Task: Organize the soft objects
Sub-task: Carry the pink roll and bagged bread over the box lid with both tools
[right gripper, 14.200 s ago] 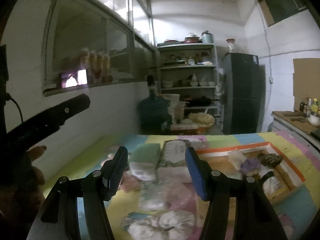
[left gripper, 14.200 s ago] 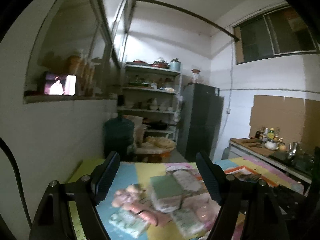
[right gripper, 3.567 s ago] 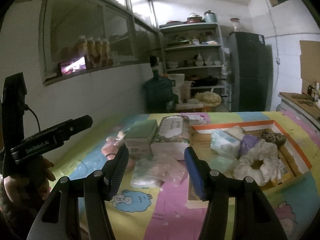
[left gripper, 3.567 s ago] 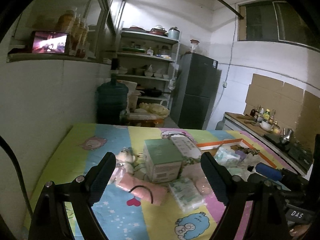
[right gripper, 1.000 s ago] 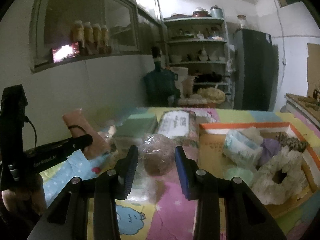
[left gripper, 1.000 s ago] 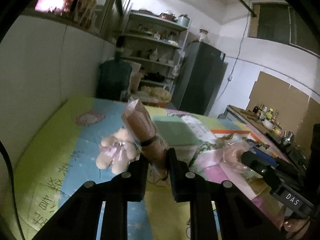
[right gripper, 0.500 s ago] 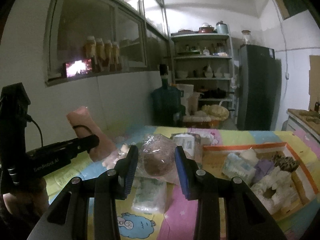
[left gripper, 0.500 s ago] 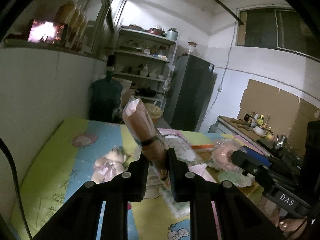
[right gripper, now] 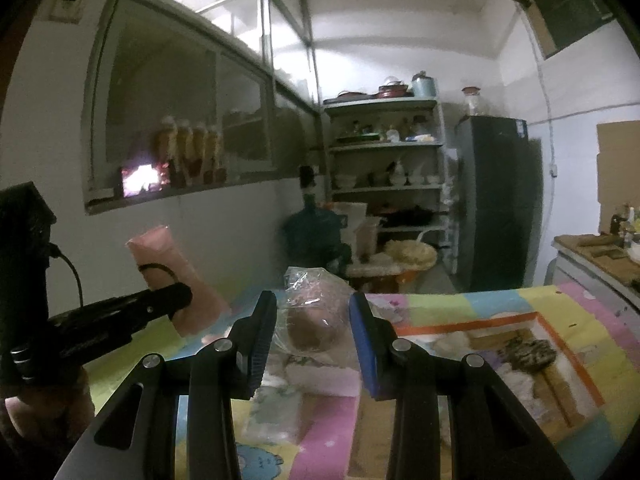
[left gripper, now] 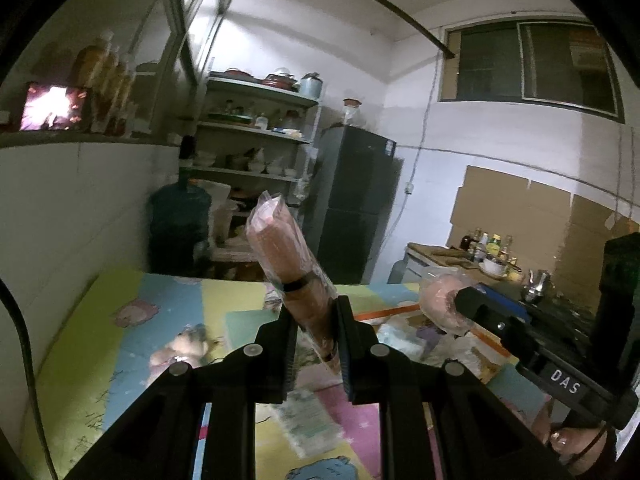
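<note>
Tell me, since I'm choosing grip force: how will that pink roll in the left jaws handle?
The pink roll stands stiffly above the left gripper, so probably firm. Its glossy wrap looks slippery. Gripped low, it may tilt.

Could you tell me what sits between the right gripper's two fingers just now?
In the right wrist view, a clear plastic bag holding a brownish round soft item sits pinched in the right gripper.

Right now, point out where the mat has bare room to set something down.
Bare mat lies along the wall, left of the plush toy; the near yellow corner is free too. The middle is crowded with packets. The orange-edged tray on the right already holds soft items.
</note>
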